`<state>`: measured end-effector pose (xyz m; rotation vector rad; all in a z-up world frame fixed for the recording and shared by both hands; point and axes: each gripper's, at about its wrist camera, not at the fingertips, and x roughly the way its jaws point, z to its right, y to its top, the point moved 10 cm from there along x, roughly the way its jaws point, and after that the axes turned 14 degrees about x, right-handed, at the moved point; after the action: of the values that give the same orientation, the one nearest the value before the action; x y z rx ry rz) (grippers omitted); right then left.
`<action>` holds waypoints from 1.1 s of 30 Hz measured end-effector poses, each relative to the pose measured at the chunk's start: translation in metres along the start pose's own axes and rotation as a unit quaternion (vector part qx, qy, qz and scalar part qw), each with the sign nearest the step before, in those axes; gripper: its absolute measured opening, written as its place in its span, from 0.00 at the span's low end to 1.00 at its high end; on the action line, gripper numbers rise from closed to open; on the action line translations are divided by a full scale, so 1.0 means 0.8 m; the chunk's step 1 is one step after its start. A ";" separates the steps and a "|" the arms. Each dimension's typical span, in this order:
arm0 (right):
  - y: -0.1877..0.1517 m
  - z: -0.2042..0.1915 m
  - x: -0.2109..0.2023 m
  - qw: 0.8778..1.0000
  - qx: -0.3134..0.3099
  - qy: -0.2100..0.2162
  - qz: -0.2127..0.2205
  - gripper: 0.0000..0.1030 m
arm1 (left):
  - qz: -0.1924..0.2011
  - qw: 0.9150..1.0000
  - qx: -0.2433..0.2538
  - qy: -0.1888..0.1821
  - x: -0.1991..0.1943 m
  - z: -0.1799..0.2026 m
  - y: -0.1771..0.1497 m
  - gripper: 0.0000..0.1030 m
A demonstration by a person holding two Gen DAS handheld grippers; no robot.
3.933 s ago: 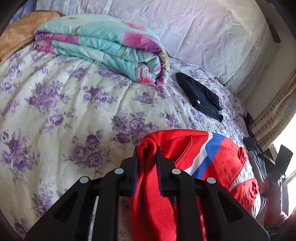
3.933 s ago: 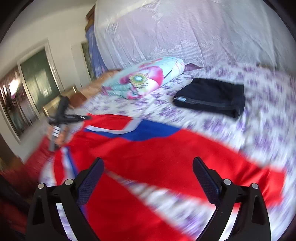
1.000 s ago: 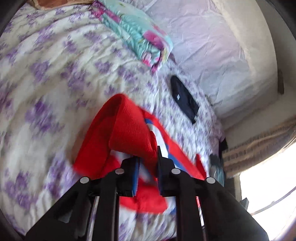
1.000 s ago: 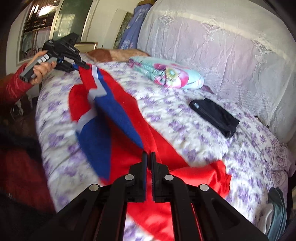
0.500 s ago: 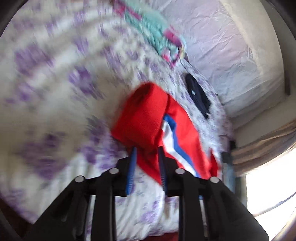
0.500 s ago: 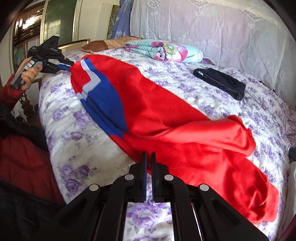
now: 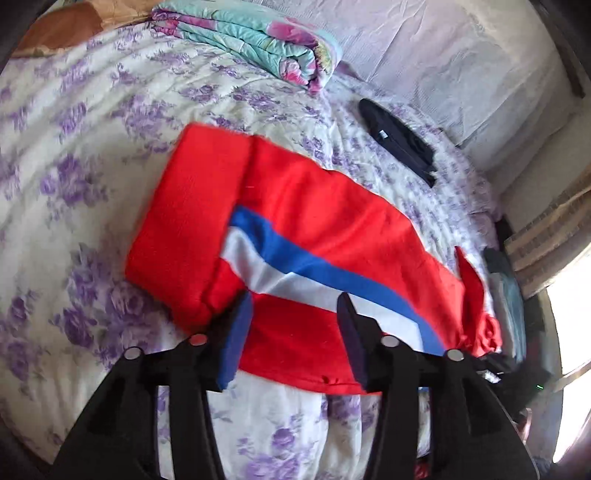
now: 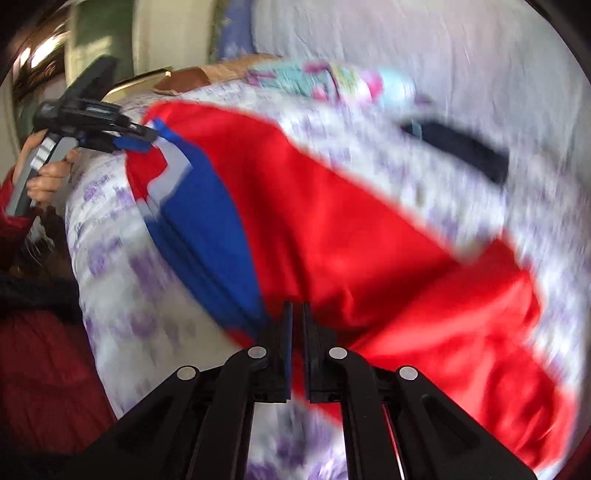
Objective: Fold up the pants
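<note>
The red pants (image 7: 325, 206) with a blue and white stripe lie spread across the floral bed, waistband end at the left. My left gripper (image 7: 295, 299) is open, its fingers just over the near edge of the waistband end, holding nothing. In the blurred right wrist view the pants (image 8: 332, 236) stretch across the bed, and the left gripper (image 8: 136, 138) shows at their far left corner. My right gripper (image 8: 297, 310) is shut, with its tips at the near edge of the pants; the blur hides whether cloth is pinched.
A folded teal and pink quilt (image 7: 251, 33) lies at the head of the bed (image 7: 92, 122). A folded black garment (image 7: 399, 140) lies beyond the pants. White lace curtain (image 7: 461, 55) hangs behind. The bed's edge is close below my left gripper.
My left gripper has let go of the waistband and opened; the pants now lie flat on the bed. My right gripper stays shut and has moved in against the pants' edge.
</note>
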<state>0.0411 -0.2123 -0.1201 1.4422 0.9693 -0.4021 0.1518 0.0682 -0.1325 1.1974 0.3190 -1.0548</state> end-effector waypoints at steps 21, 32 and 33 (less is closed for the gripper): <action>0.141 0.225 0.051 0.948 0.284 -0.139 -0.041 0.66 | -0.061 0.948 0.294 -0.107 0.144 0.280 -0.057 0.95; 0.123 0.252 0.073 0.942 0.270 -0.186 -0.078 0.36 | -0.049 0.950 0.275 -0.137 0.141 0.274 -0.048 0.95; 0.123 0.253 0.070 0.942 0.276 -0.177 -0.076 0.32 | -0.049 0.950 0.277 -0.136 0.141 0.274 -0.049 0.95</action>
<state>0.2106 -0.3703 -0.1289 1.7151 0.6998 -1.0766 0.1113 -0.1779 -0.1500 1.5174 -0.1514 -1.4336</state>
